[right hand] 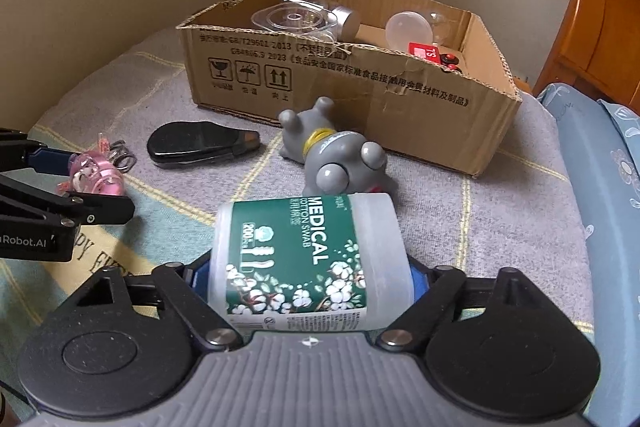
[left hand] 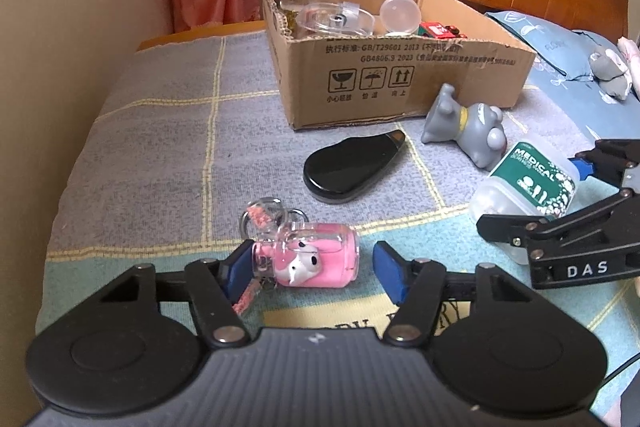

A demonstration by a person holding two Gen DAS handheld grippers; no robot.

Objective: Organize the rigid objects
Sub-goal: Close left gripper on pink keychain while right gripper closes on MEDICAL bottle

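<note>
- Right now the left gripper [left hand: 308, 263] sits low over the bed [left hand: 160, 131], near its front edge, with its blue pads either side of a pink keychain bottle [left hand: 316, 259].
- Its left pad [left hand: 240, 267] meets the bottle's clear neck end, while the right pad stands just clear of the bottle's base, so the jaws are narrow but not yet clamped on it.
- Metal rings [left hand: 276, 211] and a pink strap trail off the bottle's neck toward the middle of the bed.
- The right gripper [right hand: 308, 279] has its blue pads against both sides of a cotton swab jar [right hand: 304, 259], which lies on its side and fills the gap between the fingers; it is held.
- Just beyond the jar a grey toy animal [right hand: 332, 155] lies tipped over, touching or nearly touching the jar's far end.
- A black teardrop-shaped case [left hand: 352, 163] lies flat near the middle of the bed, apart from the bottle and the toy.
- A cardboard box [left hand: 400, 83] stands open at the far edge of the bed by the wall, holding clear plastic containers [left hand: 332, 19], a round translucent lid [left hand: 400, 11] and a red item [left hand: 436, 29].
- A blue pillow [right hand: 600, 227] lies along the bed's right side.
</note>
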